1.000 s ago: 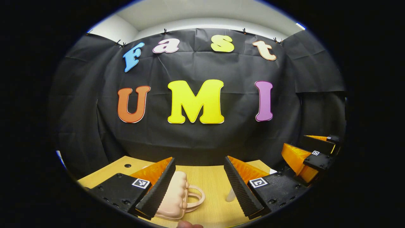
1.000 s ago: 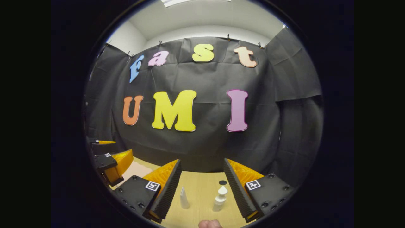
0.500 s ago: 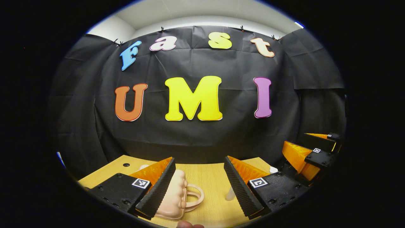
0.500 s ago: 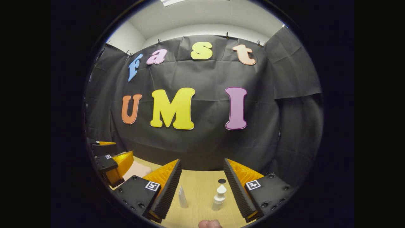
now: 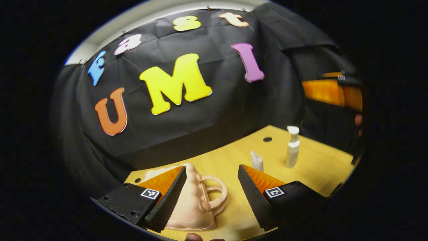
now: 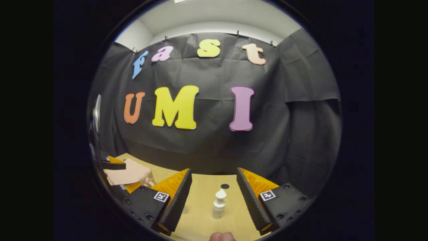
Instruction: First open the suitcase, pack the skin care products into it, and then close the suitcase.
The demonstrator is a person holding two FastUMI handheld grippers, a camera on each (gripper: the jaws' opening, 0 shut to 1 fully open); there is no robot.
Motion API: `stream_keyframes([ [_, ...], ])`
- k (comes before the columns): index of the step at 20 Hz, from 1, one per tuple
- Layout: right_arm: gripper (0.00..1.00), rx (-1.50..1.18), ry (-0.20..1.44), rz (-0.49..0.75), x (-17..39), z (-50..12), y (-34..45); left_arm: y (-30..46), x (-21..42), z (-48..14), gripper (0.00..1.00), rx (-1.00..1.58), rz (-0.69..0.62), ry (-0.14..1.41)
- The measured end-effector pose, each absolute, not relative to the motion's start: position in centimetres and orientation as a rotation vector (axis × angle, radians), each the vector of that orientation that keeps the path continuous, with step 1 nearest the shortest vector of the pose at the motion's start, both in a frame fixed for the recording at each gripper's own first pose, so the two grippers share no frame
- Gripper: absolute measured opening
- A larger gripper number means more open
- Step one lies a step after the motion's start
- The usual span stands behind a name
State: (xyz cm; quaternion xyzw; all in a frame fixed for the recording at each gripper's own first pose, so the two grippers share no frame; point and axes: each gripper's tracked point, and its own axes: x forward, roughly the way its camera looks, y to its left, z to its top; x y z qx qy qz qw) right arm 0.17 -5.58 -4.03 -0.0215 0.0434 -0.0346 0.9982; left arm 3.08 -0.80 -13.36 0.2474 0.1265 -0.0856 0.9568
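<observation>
Since the earlier frames the left gripper (image 5: 210, 194) has rolled and dipped toward the table: its view now tilts, and the pink suitcase (image 5: 195, 204) sits larger between its fingers. The right gripper (image 6: 212, 197) has shifted a little, so the pump bottle (image 6: 219, 208) that stood near its right finger now stands almost midway between both.

Both pairs of tongs are spread wide, pinching nothing.

In the left gripper view, the suitcase is a small, soft-looking pink case with a scalloped edge and a loop handle (image 5: 217, 197). It lies closed on the wooden table (image 5: 314, 167), partly hidden behind the left finger, with its handle pointing into the gap between the fingers. Whether that finger touches it cannot be told. Beyond the right finger stands a small white tube (image 5: 257, 161), and farther off on that side the white pump bottle (image 5: 292, 146), upright. A dark round hole (image 5: 267, 139) in the table lies behind the tube. The other gripper (image 5: 331, 97) shows blurred at the right edge.

In the right gripper view, the tube's base (image 6: 185, 210) peeks out just beside the left finger. The suitcase (image 6: 128, 174) lies well off to the left, with the left gripper (image 6: 113, 164) over it.
</observation>
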Motion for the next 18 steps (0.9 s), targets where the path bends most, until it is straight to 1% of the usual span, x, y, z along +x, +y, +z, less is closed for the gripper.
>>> stream_keyframes([
  [2, 0.8, -0.041, 0.115, -0.086, -0.3, -5.1, -6.8, -0.1, 3.4, -16.8, 0.98, 0.653, -0.189, 0.33],
  [4, 0.8, -0.033, 0.14, -0.1, -0.6, -6.0, -7.7, 1.6, 4.5, -18.5, 0.98, 0.792, -0.184, 0.391],
  [7, 0.8, -0.024, 0.158, -0.12, -0.5, -6.9, -8.9, 3.0, 5.1, -22.5, 0.96, 0.911, -0.196, 0.501],
  [9, 0.8, -0.031, 0.149, -0.13, -0.6, -6.7, -9.4, 3.7, 5.9, -23.5, 0.89, 0.981, -0.188, 0.534],
  [12, 0.8, -0.04, 0.138, -0.127, -0.7, -6.6, -9.7, 3.5, 6.4, -25.1, 0.85, 1.042, -0.188, 0.59],
  [14, 0.79, -0.038, 0.148, -0.129, -0.8, -7.2, -9.9, 3.8, 7.2, -25.8, 0.77, 1.085, -0.188, 0.628],
  [15, 0.79, -0.033, 0.149, -0.131, -0.9, -7.3, -10.1, 3.8, 7.5, -26.0, 0.63, 1.104, -0.194, 0.641],
  [16, 0.79, -0.031, 0.15, -0.136, -0.9, -7.3, -10.2, 3.7, 7.7, -26.4, 0.59, 1.11, -0.204, 0.656],
  [17, 0.79, -0.032, 0.15, -0.14, -1.0, -7.4, -10.4, 3.9, 7.8, -26.5, 0.47, 1.127, -0.193, 0.669],
  [18, 0.79, -0.031, 0.15, -0.145, -1.0, -7.4, -10.5, 4.1, 7.9, -26.7, 0.42, 1.137, -0.19, 0.683],
])
